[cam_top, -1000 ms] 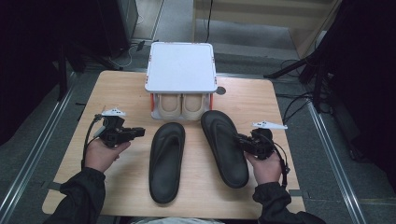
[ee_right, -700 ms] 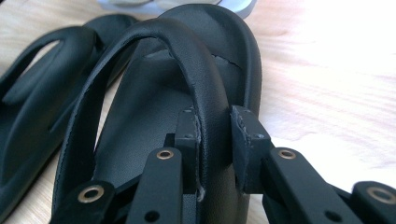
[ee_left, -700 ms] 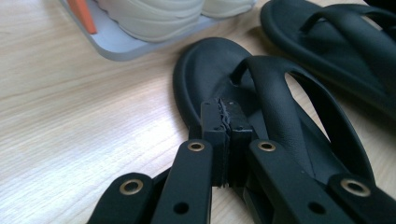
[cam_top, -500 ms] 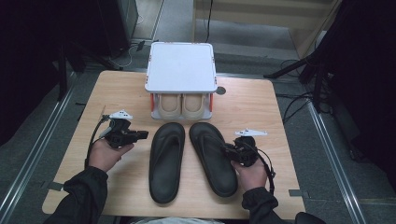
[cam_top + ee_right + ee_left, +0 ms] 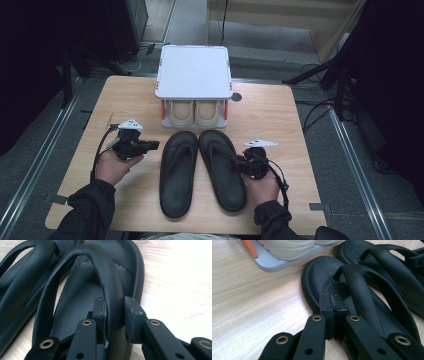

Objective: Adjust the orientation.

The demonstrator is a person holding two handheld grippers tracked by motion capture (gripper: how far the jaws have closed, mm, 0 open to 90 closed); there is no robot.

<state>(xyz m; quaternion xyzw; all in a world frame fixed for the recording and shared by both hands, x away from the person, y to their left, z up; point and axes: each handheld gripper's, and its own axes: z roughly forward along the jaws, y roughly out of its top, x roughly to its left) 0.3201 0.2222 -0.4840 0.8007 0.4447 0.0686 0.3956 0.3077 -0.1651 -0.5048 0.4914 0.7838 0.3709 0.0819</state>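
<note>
Right flip-flop (image 5: 221, 170) has slid in beside the left flip-flop (image 5: 177, 172) on the table (image 5: 280, 125). Left gripper view: left gripper (image 5: 333, 305) pressed together, empty. Right gripper view: right gripper (image 5: 115, 308) opening slightly, jaws around the strap (image 5: 111, 287).

My left tongs (image 5: 333, 305) sit pressed shut above the near black flip-flop (image 5: 352, 290); its twin (image 5: 392, 267) lies beyond, a grey tray (image 5: 274, 263) of beige shoes (image 5: 287, 247) to the upper left.

Two black flip-flops (image 5: 200, 172) lie side by side, soles down, toes toward the table's (image 5: 280, 115) far edge, near its front edge.
</note>
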